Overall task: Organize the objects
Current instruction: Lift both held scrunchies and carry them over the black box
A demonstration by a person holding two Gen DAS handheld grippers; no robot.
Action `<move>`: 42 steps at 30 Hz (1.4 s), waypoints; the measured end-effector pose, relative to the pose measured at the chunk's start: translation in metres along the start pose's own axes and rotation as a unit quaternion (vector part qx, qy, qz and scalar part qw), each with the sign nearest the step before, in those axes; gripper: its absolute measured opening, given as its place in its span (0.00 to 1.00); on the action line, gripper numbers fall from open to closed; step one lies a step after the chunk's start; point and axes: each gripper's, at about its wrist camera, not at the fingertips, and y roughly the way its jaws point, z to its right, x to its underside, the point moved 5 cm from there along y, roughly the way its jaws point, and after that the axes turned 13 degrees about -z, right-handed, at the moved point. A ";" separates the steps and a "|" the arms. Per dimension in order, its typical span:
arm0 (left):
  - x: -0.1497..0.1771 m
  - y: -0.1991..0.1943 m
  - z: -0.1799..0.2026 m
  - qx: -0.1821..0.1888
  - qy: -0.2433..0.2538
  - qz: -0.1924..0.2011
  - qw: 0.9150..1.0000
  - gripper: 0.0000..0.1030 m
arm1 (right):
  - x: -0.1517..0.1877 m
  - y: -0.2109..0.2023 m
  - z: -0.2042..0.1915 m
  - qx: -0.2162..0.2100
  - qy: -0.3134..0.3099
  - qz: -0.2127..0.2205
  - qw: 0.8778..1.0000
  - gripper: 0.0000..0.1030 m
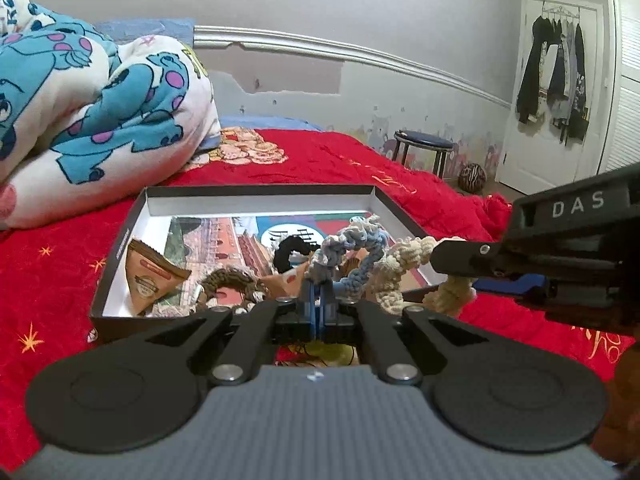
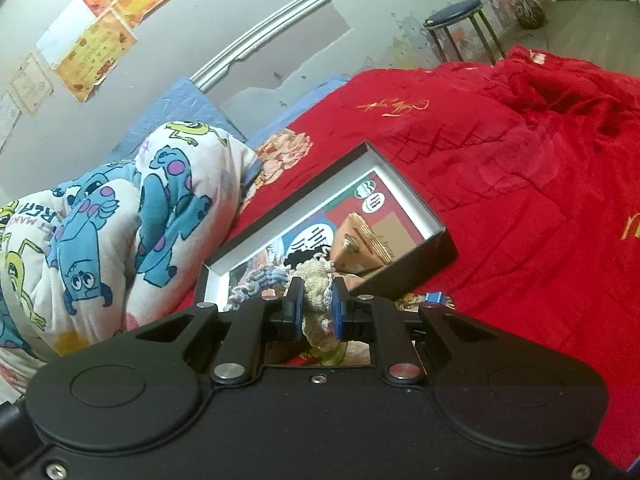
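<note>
Scrunchies are being sorted over the box (image 1: 120,240) on the red blanket (image 1: 52,272): left gripper (image 1: 319,300) clamped on the blue scrunchie (image 1: 352,256), right gripper (image 2: 316,304) clamped on the cream scrunchie (image 2: 316,280), likely needing pulling apart before placing.

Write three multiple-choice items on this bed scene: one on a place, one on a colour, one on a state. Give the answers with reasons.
1. Where does the open box lie?
A. on the red bedspread
B. on the stool
C. on the floor

2. What colour is the scrunchie in the right tongs?
A. black
B. cream
C. green

3. How are the left tongs?
A. wide open, empty
B. shut on the blue-and-white scrunchie
C. out of view

Answers: 1 A, red cover surrounds the box. 2 B, the cream scrunchie sits between the pads. 3 B, the pads meet on its loop.
</note>
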 end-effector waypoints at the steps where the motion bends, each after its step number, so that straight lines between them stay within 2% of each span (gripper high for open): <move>1: -0.001 -0.001 -0.001 -0.001 0.000 0.003 1.000 0.03 | -0.001 0.000 -0.001 -0.001 -0.001 0.001 1.000 0.14; 6: -0.008 -0.009 -0.006 -0.001 -0.010 0.014 1.000 0.03 | -0.006 0.000 -0.006 -0.028 0.006 -0.004 1.000 0.13; 14: -0.022 -0.022 -0.022 -0.007 -0.028 0.034 0.999 0.03 | -0.013 -0.004 -0.034 -0.054 -0.038 0.010 0.998 0.13; 28: -0.055 -0.049 -0.066 -0.033 -0.035 0.060 0.997 0.03 | -0.026 0.007 -0.057 -0.086 -0.051 0.006 0.995 0.13; 33: -0.062 -0.055 -0.084 -0.038 -0.056 0.066 0.995 0.03 | -0.025 0.014 -0.069 -0.094 -0.063 0.000 0.994 0.13; 42: -0.073 -0.059 -0.104 -0.049 -0.051 0.074 0.995 0.03 | -0.019 0.023 -0.088 -0.105 -0.094 -0.009 0.990 0.13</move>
